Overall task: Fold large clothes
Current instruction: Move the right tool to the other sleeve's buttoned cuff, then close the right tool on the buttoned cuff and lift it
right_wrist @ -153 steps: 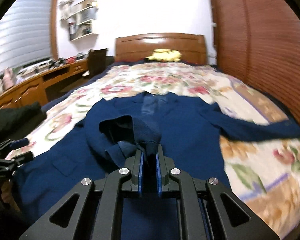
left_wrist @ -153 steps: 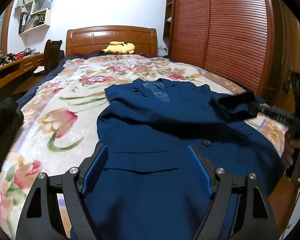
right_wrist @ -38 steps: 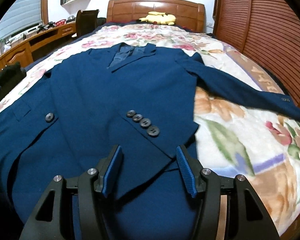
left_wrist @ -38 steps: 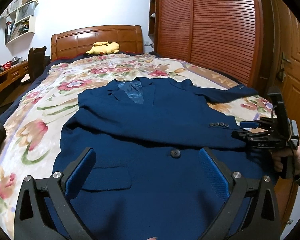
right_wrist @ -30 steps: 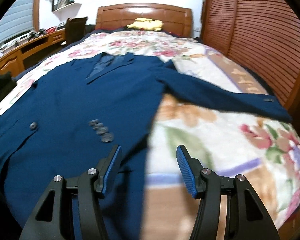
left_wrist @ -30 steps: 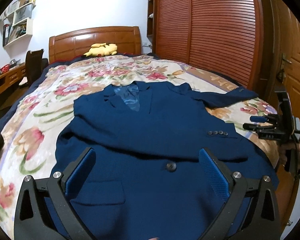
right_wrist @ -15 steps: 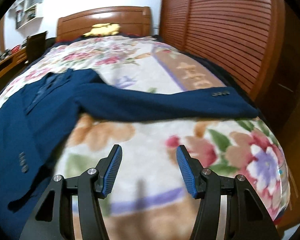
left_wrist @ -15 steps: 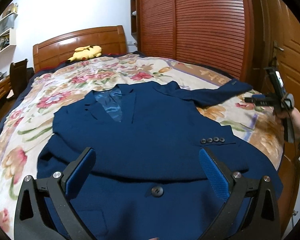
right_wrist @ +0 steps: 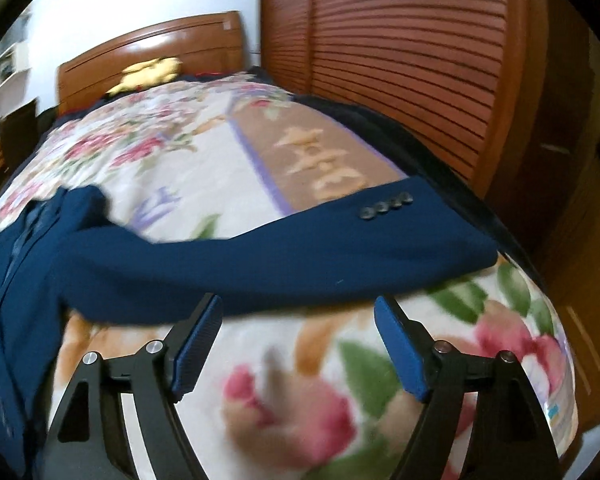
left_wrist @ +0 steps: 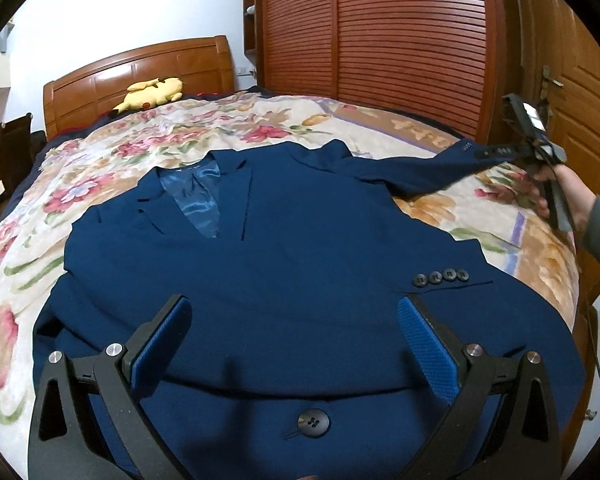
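Swinging right off the folded sleeve, the right gripper (right_wrist: pixel 298 340) is opening wider, empty, nearing the outstretched sleeve (right_wrist: pixel 300 252); left gripper (left_wrist: pixel 294 344) is hovering wide open, empty.

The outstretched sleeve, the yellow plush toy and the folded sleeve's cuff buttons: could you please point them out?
outstretched sleeve (right_wrist: pixel 284 256), right wrist view, mid-length of the cloth
yellow plush toy (left_wrist: pixel 152 92), left wrist view, its body
cuff buttons (left_wrist: pixel 441 277), left wrist view, middle of the row

Navy blazer (left_wrist: pixel 284 264) flat on bed, one sleeve (right_wrist: pixel 300 248) outstretched
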`<action>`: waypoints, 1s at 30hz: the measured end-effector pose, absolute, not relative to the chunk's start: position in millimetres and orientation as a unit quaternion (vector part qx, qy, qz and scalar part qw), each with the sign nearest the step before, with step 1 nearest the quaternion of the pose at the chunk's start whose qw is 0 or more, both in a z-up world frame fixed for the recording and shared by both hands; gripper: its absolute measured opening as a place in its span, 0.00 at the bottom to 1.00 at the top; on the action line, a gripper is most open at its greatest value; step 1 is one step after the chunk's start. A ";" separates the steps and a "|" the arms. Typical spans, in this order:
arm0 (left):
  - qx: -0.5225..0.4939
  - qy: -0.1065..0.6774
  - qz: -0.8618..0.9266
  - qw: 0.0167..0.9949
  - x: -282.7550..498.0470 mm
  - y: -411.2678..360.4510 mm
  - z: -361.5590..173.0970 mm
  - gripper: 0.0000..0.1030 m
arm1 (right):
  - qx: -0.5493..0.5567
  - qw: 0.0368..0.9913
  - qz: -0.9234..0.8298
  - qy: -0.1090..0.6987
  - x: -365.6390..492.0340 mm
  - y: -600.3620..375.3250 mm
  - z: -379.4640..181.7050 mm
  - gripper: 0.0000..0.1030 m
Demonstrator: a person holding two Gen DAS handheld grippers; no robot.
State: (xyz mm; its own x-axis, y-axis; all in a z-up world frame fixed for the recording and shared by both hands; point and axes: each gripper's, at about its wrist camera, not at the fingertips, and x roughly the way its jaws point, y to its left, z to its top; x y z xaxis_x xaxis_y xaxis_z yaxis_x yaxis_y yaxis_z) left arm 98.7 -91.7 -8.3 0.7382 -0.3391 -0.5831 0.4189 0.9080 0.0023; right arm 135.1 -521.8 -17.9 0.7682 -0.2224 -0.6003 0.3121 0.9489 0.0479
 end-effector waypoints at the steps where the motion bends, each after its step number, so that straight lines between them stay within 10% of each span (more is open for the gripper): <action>1: 0.069 0.296 -0.203 0.931 96.8 -92.3 -7.6 1.00 | 0.083 0.935 -0.149 0.311 139.5 -527.9 -20.1 0.77; 14: 0.075 0.293 -0.197 0.932 95.2 -95.1 -11.2 1.00 | 0.142 0.903 -0.212 0.346 185.4 -556.4 -40.8 0.75; 19: 0.067 0.288 -0.192 0.936 94.1 -91.1 -11.2 1.00 | 0.088 0.911 -0.188 0.356 194.1 -533.7 -40.5 0.07; 30: 0.046 0.277 -0.174 0.944 89.5 -78.9 -7.7 1.00 | -0.059 0.952 -0.110 0.279 147.6 -424.6 33.8 0.05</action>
State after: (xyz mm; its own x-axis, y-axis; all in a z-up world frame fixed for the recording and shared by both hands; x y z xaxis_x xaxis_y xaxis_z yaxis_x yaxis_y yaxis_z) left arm 89.5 -78.9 -7.7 0.7861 -0.3032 -0.5387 0.3539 0.9352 -0.0099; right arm 147.6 -424.6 33.8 0.8199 -0.2425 -0.5186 0.1761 0.9688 -0.1746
